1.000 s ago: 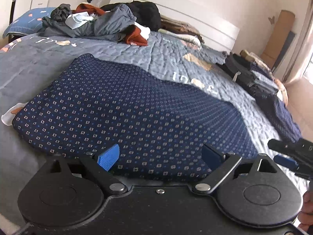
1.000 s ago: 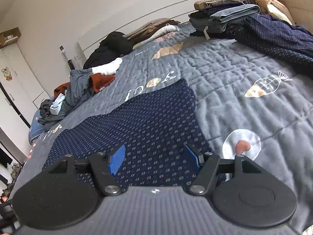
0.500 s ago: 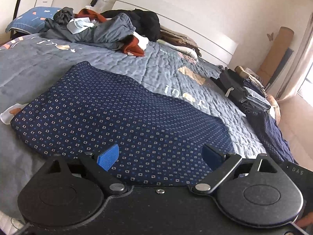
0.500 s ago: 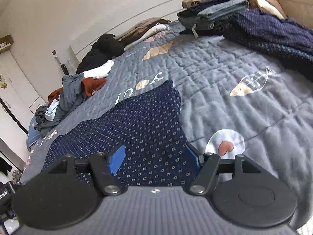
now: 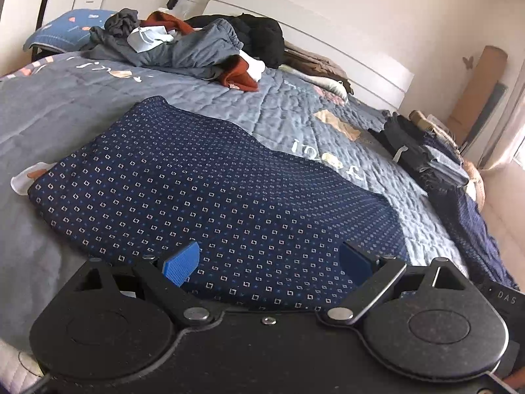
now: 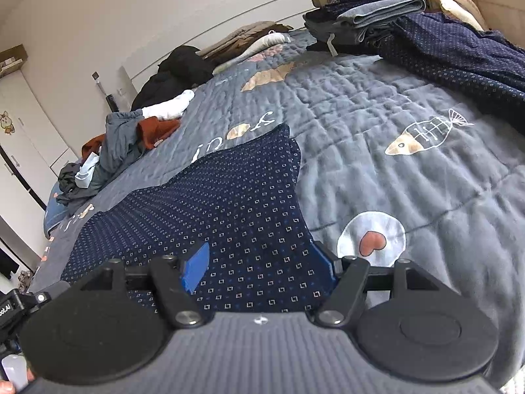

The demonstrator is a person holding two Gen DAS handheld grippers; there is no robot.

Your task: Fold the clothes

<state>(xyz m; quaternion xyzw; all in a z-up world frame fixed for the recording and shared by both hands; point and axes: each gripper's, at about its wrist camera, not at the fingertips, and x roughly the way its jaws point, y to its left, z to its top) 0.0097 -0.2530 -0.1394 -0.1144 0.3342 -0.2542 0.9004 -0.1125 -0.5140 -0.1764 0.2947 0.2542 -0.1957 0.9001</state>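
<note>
A navy garment with small square dots [image 5: 213, 190] lies spread flat on the grey quilt [image 5: 65, 115]. My left gripper [image 5: 269, 262] hovers open over its near edge, blue pads [image 5: 182, 264] wide apart, with nothing pinched. In the right wrist view the same garment [image 6: 229, 203] runs off to the left. My right gripper [image 6: 261, 266] is open above its near right corner, and its right pad [image 6: 323, 259] sits at the cloth's edge.
A heap of unfolded clothes [image 5: 183, 49] lies near the headboard at the far left. A folded stack [image 6: 367, 16] and another navy dotted garment [image 6: 459, 52] sit on the bed's right side. The left gripper's body [image 6: 10, 305] shows at the lower left.
The left view has tilted a little, and the right gripper's fingers no longer show at its right edge. The garment lies as before. Both jaws keep their width.
</note>
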